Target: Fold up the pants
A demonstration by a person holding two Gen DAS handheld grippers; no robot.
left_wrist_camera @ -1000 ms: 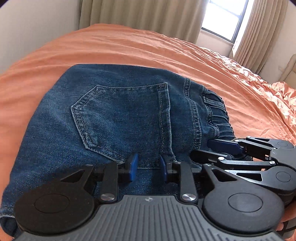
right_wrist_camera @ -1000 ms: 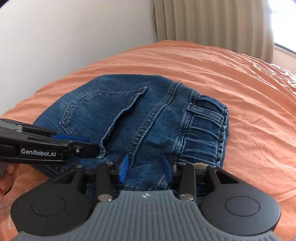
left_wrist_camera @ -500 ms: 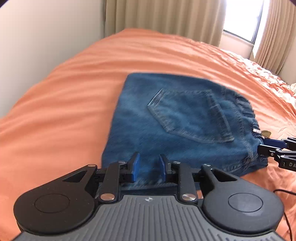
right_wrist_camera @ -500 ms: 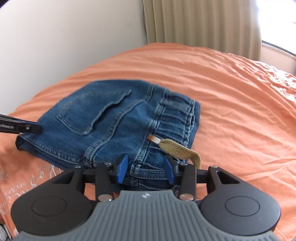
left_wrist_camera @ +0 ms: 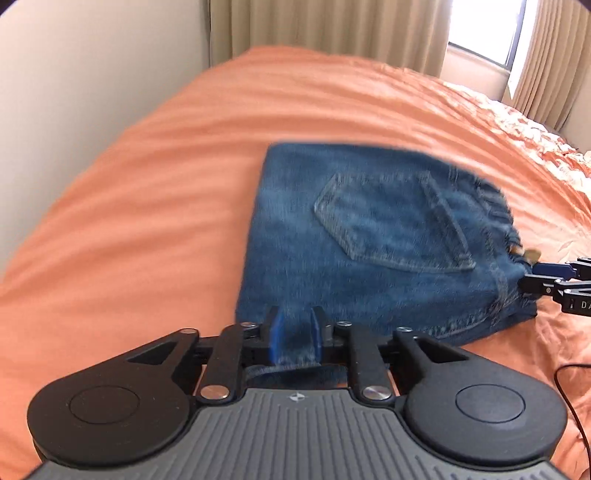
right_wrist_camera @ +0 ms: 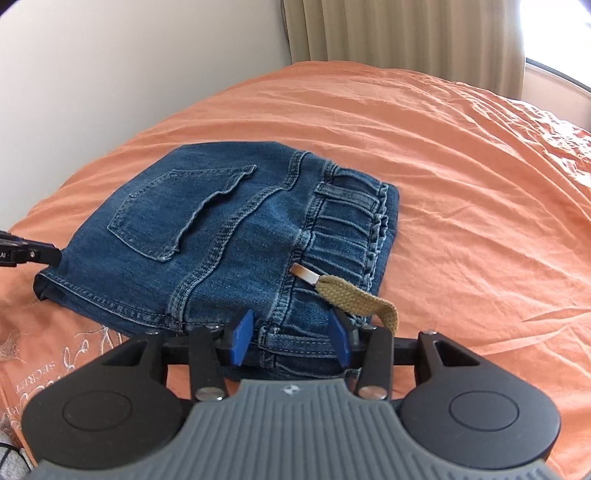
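Note:
Blue denim pants (left_wrist_camera: 369, 243) lie folded into a compact stack on the orange bed, back pocket up; they also show in the right wrist view (right_wrist_camera: 229, 236). A tan drawstring (right_wrist_camera: 354, 295) sticks out at the waistband. My left gripper (left_wrist_camera: 295, 336) is open at the stack's near left corner, fingers over the denim edge without closing on it. My right gripper (right_wrist_camera: 291, 336) is open at the waistband end, its fingers wide over the near edge. Each gripper's tip shows in the other's view.
The orange bedsheet (left_wrist_camera: 147, 206) spreads all around the stack. A white wall (right_wrist_camera: 110, 74) and beige curtains (left_wrist_camera: 332, 29) stand beyond the bed. A bright window (left_wrist_camera: 484, 26) is at the far right. A thin black cable (left_wrist_camera: 569, 391) trails at the right.
Both grippers have pulled back from the folded stack and spread apart toward its two ends. The right gripper's fingers have opened wider. The drawstring has come into sight.

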